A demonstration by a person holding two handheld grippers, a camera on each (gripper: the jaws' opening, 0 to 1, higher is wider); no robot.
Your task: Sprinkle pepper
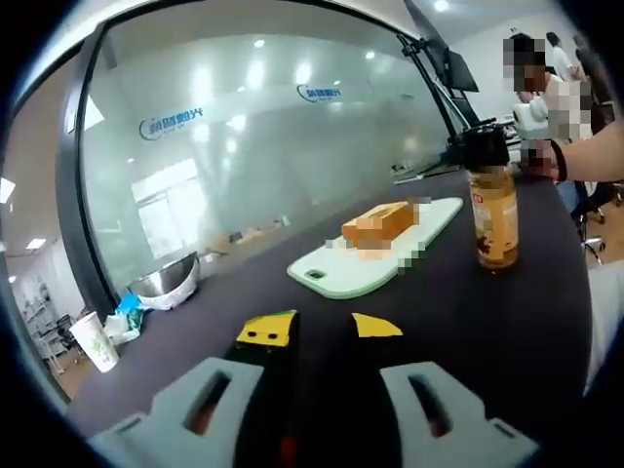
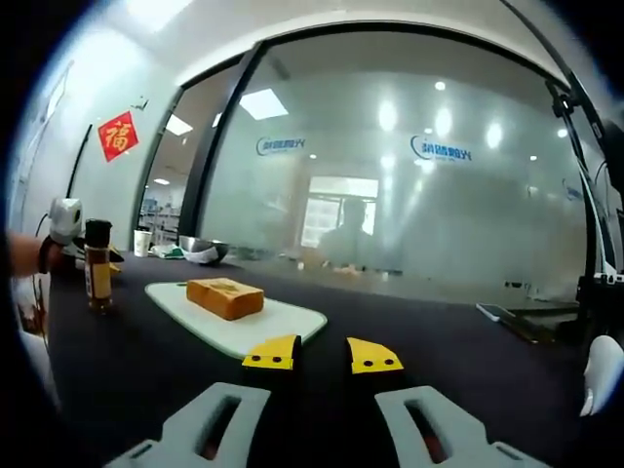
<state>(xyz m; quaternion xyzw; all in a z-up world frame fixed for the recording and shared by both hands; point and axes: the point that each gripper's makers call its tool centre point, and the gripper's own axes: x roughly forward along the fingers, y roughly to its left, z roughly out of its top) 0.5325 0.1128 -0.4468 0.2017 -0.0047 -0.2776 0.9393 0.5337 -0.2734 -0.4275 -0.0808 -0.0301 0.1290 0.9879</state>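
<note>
Dark table (image 1: 507, 322): pepper bottle (image 1: 495, 210) upright, cap up; left gripper (image 1: 322, 329), right gripper (image 2: 323, 354) released.

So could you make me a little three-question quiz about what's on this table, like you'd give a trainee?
1. True or false: the pepper bottle stands on the cutting board.
2. What lies on the cutting board? A) a brown block of food B) a knife C) a spoon
3. Fill in: both grippers, left and right, have their jaws ____ and hold nothing.

Key: 1 false, it stands upright on the dark table beside the board. 2 A. 3 open.
</note>
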